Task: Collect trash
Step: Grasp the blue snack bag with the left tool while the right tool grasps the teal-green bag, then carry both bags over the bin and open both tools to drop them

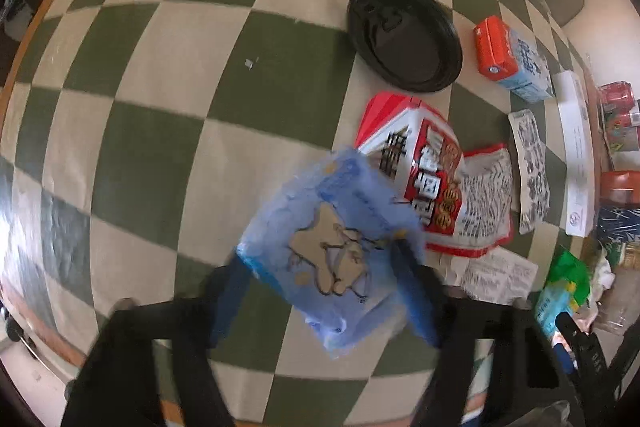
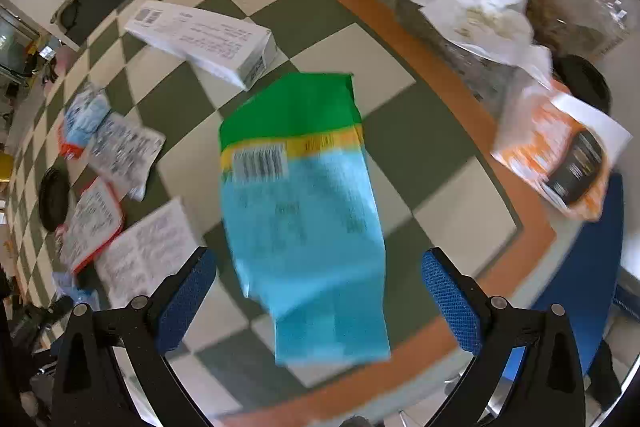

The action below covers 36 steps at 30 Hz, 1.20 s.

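Note:
In the left wrist view my left gripper has its blue pads either side of a blue snack wrapper with a cartoon figure; the wrapper is blurred and sits tilted between them above the checkered table, and I cannot tell whether the pads clamp it. In the right wrist view my right gripper is open, its pads wide apart. A green, yellow and light-blue packet lies between the fingers, blurred, touching neither pad.
A black lid, an orange-and-blue carton, a red-and-white wrapper, papers and a long white box lie on the checkered cloth. Beyond the table's orange edge stands a bin with crumpled paper and an orange packet.

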### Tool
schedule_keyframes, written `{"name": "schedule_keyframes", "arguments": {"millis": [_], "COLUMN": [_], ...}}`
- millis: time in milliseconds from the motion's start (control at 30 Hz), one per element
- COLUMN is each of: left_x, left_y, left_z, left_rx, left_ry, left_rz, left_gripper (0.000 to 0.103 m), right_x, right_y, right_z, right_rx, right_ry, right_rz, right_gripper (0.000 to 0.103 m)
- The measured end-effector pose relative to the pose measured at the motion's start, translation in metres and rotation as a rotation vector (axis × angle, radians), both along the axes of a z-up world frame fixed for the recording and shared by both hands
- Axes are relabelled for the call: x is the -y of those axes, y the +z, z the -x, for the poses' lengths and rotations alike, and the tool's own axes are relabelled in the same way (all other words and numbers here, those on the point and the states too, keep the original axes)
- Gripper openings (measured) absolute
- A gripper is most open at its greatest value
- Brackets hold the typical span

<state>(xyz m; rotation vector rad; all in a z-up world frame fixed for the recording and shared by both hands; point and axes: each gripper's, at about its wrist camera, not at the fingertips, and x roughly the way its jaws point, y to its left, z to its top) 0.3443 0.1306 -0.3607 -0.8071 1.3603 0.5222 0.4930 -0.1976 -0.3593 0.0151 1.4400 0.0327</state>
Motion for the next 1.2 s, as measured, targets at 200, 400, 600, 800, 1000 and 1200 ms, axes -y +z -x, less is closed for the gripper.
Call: {"name": "schedule_keyframes", "arguments": {"millis": [200,400,600,800,1000,1200], "left_x": [0.013,0.027,0.042,0.046,0.048,0.058], "left_y": [0.017,0.041,0.07,0.094,0.11,0.123], "left_z": [-0.003,0.009,0.039,0.079,0.138,0.241], "left_rx": [0.0,-0.017,-0.002,0.051,0.12,0.178], "left_ry": [-0.095,-0.182,-0.237,-0.267,-0.297,-0.356], "left_rz": [-0.088,-0.213,-0.312,-0.356,-0.355,-0.331], "left_gripper": [0.014,0.01,0.01,0.009,0.009,0.009], "right_x": [-0.01,-0.018,-0.034,-0.054,-0.075,-0.09], "right_y": [-0.027,-0.028,-0.012,0.023,0.066,0.105], "right_z": [-0.017,-0.013,0.014,0.061,0.142,0.274], "right_rx": [-0.047,-0.021,0.026,0.087,0.132,0.164], "right_ry": [0.014,0.038,0.084,0.147,0.227,0.281], "right_rz": [0.012,0.023,0.027,-0.016,-0.092,-0.18], "right_gripper": [0.103,0.087,0.074,0.073,0.073,0.073]}}
